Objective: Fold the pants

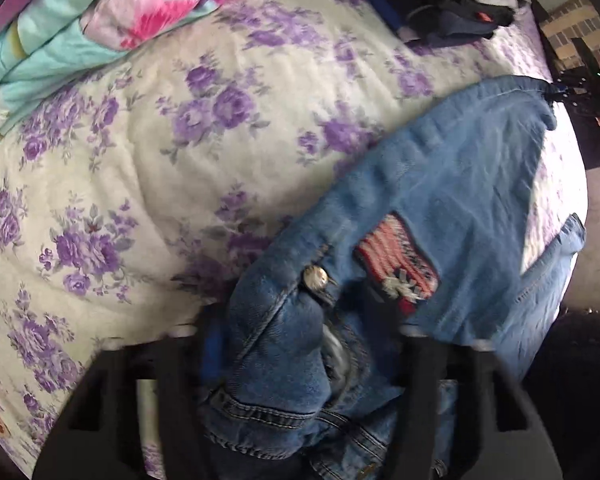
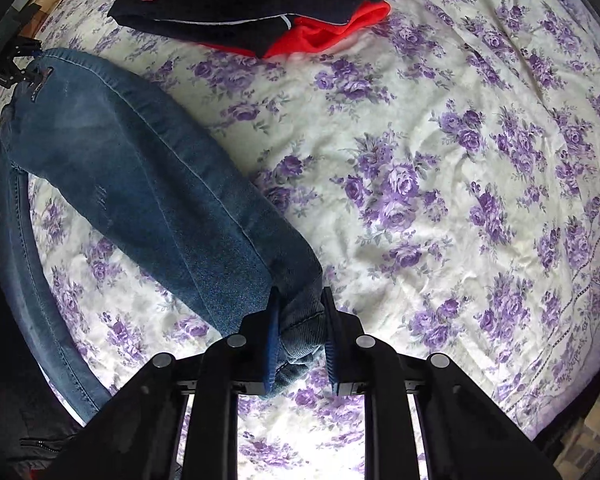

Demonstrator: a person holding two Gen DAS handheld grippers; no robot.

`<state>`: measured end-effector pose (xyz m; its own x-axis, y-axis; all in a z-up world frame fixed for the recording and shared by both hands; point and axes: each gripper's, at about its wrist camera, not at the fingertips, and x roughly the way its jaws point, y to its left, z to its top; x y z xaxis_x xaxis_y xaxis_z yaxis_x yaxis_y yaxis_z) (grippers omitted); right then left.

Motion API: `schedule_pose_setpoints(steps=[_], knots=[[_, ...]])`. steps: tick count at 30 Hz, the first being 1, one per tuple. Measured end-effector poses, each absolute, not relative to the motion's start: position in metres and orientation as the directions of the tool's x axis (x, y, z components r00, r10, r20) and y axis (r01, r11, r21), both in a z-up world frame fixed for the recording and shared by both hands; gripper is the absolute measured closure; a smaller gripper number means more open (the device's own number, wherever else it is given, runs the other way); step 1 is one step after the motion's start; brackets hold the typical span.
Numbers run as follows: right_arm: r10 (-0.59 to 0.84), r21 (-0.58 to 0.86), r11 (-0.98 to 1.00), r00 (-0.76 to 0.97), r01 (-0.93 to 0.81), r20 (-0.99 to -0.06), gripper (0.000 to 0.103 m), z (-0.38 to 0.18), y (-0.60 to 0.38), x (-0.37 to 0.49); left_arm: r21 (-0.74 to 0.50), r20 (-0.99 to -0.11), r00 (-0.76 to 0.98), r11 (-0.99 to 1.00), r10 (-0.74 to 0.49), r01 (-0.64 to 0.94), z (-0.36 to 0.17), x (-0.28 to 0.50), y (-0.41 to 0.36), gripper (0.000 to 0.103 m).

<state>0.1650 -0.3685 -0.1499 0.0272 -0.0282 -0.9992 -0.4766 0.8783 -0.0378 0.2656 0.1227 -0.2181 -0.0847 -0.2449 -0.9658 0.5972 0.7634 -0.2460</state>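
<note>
Spread across floral bed (image 2: pixel 440 152): blue jeans (image 2: pixel 148 184). Left tongs (image 1: pixel 300 360) clamped on bunched waistband, right tongs (image 2: pixel 300 332) pinched narrowly on leg hem. Nearby, dark-and-red garment (image 2: pixel 260 12), pastel quilt (image 1: pixel 80 28).

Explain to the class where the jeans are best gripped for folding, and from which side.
Grip the jeans at opposite ends: the waistband by the metal button and the leg hem. Come from above, since they lie on the bed. The left gripper and right gripper already pinch there.
</note>
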Motion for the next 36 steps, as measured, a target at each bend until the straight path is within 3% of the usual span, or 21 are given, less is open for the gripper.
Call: schedule_pose_setpoints(steps=[2,7,17,22,26,30,31,34,36], knots=[[-0.040,-0.058,0.881,0.048,-0.470,-0.998,0.084,-0.139,-0.367,0.155,-0.196,-0.975,-0.044,0.745,-0.218,0.637,-0.208,0.255,0.119,0.082],[-0.071,-0.115,0.877,0.111,-0.467,-0.991,0.084,-0.114,-0.346,0.117,-0.089,-0.982,0.056,0.712,-0.178,0.696,-0.183,0.228,0.105,0.089],[-0.058,-0.185,0.880,0.286,-0.438,-0.956,0.085,-0.056,-0.369,0.094,0.141,-0.930,0.321,0.637,-0.176,0.758,-0.123,0.161,0.095,0.090],[-0.031,-0.209,0.905,0.432,-0.370,-0.901,0.085,-0.029,-0.384,0.019,0.264,-0.872,0.446,0.573,-0.202,0.776,-0.100,0.096,0.108,0.089],[-0.031,-0.191,0.936,0.468,-0.296,-0.883,0.085,-0.051,-0.385,-0.078,0.218,-0.901,0.385,0.555,-0.202,0.803,-0.110,0.038,0.124,0.088],[-0.020,-0.128,0.959,0.389,-0.253,-0.921,0.085,-0.116,-0.377,-0.158,0.151,-0.958,0.258,0.550,-0.122,0.822,-0.148,-0.012,0.139,0.086],[-0.002,-0.095,0.967,0.363,-0.238,-0.932,0.082,-0.133,-0.375,-0.172,0.132,-0.972,0.217,0.559,-0.090,0.819,-0.160,-0.022,0.143,0.084],[0.005,-0.054,0.980,0.291,-0.193,-0.957,0.047,-0.171,-0.365,-0.197,0.124,-0.985,0.168,0.565,-0.027,0.816,-0.180,-0.042,0.152,0.079],[-0.055,-0.108,0.975,0.259,-0.195,-0.964,0.043,-0.184,-0.356,-0.211,0.097,-0.989,0.143,0.580,-0.035,0.809,-0.174,-0.046,0.159,0.075]])
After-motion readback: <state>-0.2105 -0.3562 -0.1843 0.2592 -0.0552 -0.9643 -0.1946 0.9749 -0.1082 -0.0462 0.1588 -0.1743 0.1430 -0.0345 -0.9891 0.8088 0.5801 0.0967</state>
